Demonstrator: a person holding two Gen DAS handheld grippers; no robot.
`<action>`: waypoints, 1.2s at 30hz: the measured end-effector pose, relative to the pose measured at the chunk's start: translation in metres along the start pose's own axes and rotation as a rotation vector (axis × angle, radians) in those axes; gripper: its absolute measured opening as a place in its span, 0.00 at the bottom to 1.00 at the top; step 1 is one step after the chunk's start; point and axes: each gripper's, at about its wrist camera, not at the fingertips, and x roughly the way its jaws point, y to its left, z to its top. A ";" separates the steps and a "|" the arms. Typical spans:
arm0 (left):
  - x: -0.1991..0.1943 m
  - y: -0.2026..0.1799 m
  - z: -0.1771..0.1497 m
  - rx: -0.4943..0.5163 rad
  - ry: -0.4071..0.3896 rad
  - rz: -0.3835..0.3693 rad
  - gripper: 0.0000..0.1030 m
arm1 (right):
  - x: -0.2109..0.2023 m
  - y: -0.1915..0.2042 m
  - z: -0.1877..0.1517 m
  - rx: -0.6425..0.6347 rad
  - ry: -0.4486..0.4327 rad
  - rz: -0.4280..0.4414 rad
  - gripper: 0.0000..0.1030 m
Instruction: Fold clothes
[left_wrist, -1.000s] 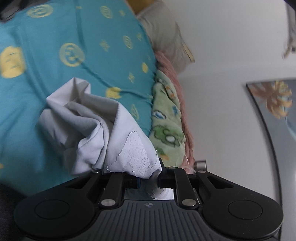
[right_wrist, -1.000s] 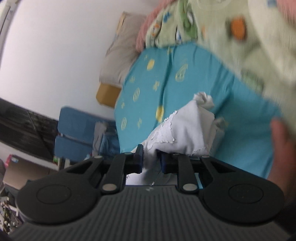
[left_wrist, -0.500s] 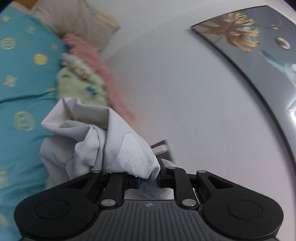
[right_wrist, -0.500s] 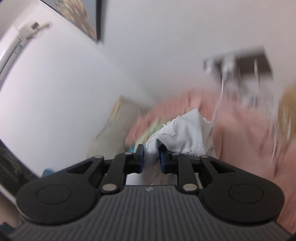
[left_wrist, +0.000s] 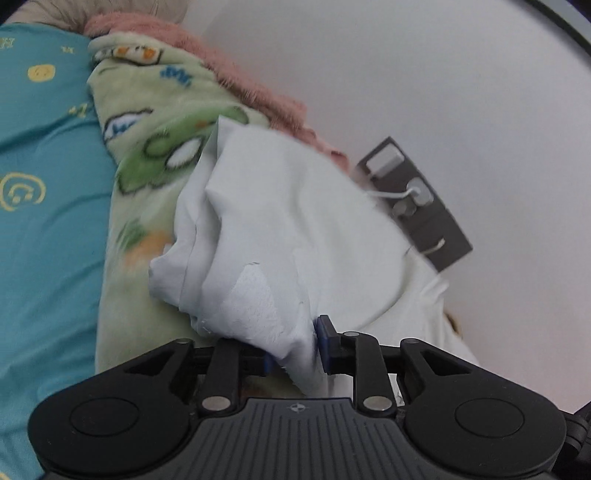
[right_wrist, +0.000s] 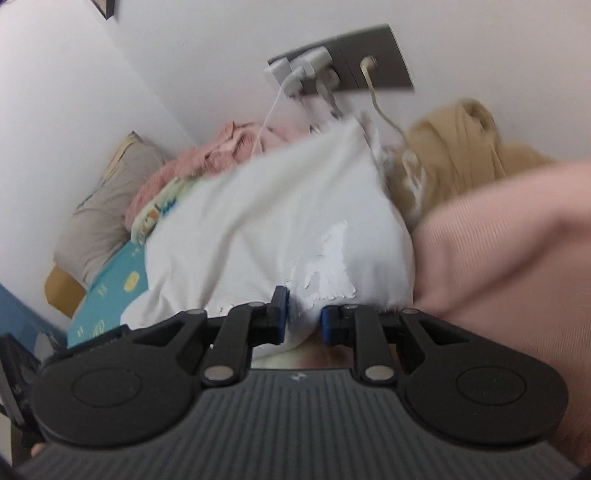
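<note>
still bunched: white garment between both grippers, near the wall

here the left gripper (left_wrist: 293, 345) has a fold of the white garment (left_wrist: 280, 221) between its fingers; its jaws have just been opening, and the right pad now stands slightly off the cloth, so the grip looks slack. the left pad is mostly hidden behind the fabric. the right gripper (right_wrist: 303, 317) stands narrowly parted with a wad of the same garment (right_wrist: 280, 221) pressed between its blue pads. the garment hangs bunched and blurred, a patch of cracked white print near each pinch. it sits over the green cartoon blanket (left_wrist: 147, 147) at the far edge of the teal sheet (left_wrist: 44, 147), close to the white wall. the pink fluffy throw (left_wrist: 251, 88) lies behind the blanket. a grey socket plate (right_wrist: 354, 62) with plugs and cables is partly covered by the cloth in the left view. at right in the right view, a pink sleeve (right_wrist: 498, 258) cuts off the scene, with a tan garment (right_wrist: 454, 147) beyond it. a beige pillow (right_wrist: 107, 203) lies far left.
</note>
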 end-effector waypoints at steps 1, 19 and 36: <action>-0.002 0.000 0.001 0.022 0.001 0.014 0.32 | -0.005 0.001 -0.004 -0.005 -0.011 0.002 0.22; -0.213 -0.135 -0.034 0.455 -0.282 0.182 1.00 | -0.171 0.067 -0.010 -0.178 -0.157 0.000 0.87; -0.372 -0.146 -0.131 0.472 -0.547 0.246 1.00 | -0.287 0.110 -0.107 -0.415 -0.318 0.085 0.87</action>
